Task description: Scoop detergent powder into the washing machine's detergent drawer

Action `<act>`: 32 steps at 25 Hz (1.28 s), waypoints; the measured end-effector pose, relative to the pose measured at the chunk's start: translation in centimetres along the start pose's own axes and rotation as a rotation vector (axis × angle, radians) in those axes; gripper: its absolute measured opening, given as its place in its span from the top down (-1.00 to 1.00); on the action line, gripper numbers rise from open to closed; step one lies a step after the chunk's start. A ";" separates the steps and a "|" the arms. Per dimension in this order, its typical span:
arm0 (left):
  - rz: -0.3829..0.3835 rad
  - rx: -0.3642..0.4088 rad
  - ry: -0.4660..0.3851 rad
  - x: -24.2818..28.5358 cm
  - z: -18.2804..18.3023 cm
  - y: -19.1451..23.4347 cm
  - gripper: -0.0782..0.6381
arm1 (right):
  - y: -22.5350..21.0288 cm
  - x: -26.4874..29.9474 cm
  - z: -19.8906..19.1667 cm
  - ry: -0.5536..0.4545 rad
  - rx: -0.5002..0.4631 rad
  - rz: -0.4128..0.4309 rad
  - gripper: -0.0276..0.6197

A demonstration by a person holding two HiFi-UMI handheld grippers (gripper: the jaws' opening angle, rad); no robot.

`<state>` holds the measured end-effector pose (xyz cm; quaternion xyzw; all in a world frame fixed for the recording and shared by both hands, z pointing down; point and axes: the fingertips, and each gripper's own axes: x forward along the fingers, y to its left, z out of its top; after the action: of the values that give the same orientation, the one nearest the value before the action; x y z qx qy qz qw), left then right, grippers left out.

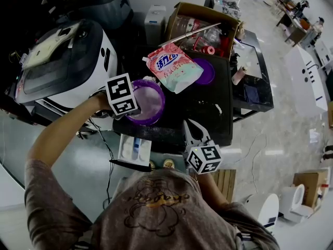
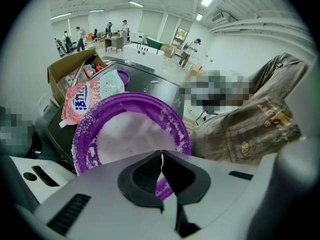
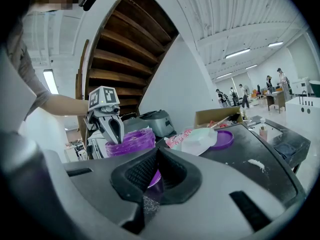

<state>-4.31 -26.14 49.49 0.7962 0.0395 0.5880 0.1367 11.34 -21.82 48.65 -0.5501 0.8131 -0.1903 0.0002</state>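
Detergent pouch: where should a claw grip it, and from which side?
The pouch lies flat, its spout corner nearest the purple tub. Pinch the thin top seam beside the spout, probably coming from the tub side.

Dim head view; bright, fisheye-warped gripper views.
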 end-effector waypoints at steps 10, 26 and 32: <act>-0.066 -0.041 -0.030 -0.1 0.5 -0.9 0.71 | 0.0 -0.3 -0.1 -0.007 0.000 -0.003 0.91; -0.177 -0.141 -0.131 -0.7 1.5 -1.8 0.71 | 0.2 -0.6 -0.2 -0.008 0.000 -0.008 0.91; -0.227 -0.211 -0.209 -1.2 2.2 -1.8 0.71 | 0.2 -0.7 -0.3 -0.004 0.000 -0.009 0.91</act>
<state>-2.38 -25.04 47.29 0.8247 0.0528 0.4838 0.2881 11.36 -21.06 48.74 -0.5542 0.8106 -0.1892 0.0008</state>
